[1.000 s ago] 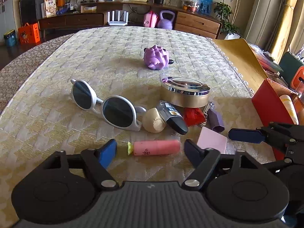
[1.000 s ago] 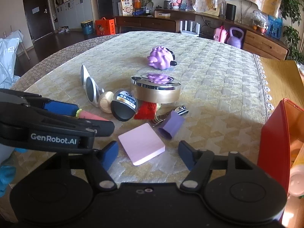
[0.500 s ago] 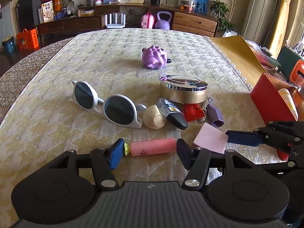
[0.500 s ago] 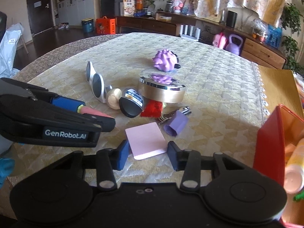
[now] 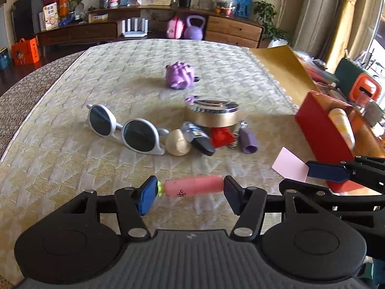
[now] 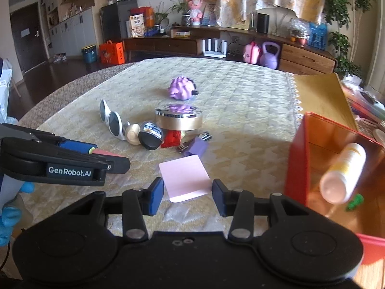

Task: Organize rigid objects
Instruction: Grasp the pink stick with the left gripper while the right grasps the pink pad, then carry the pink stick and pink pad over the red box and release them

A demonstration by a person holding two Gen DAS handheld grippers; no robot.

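My left gripper (image 5: 190,193) is shut endwise on a pink tube (image 5: 193,188) with a green tip, lifted just off the cloth. My right gripper (image 6: 188,193) is shut on a pale pink pad (image 6: 184,177), also raised; the same pink pad (image 5: 290,164) shows at the right of the left wrist view. On the table lie white sunglasses (image 5: 125,130), a beige ball (image 5: 177,145), a black oval case (image 5: 198,138), a red packet (image 5: 221,136), a purple cap (image 5: 249,141), a round gold tin (image 5: 211,114) and a purple spiky toy (image 5: 180,75).
A red box (image 6: 312,168) stands open at the right with a cream bottle (image 6: 344,177) inside. A patterned yellow cloth (image 5: 72,144) covers the table. A sideboard with a kettlebell (image 5: 195,27) runs along the far wall. A blue-gloved hand (image 6: 9,216) shows at the left.
Both grippers closed from open: the left on the pink tube, the right on the pink pad. Both then lifted their objects off the cloth, and the right moved toward the red box.
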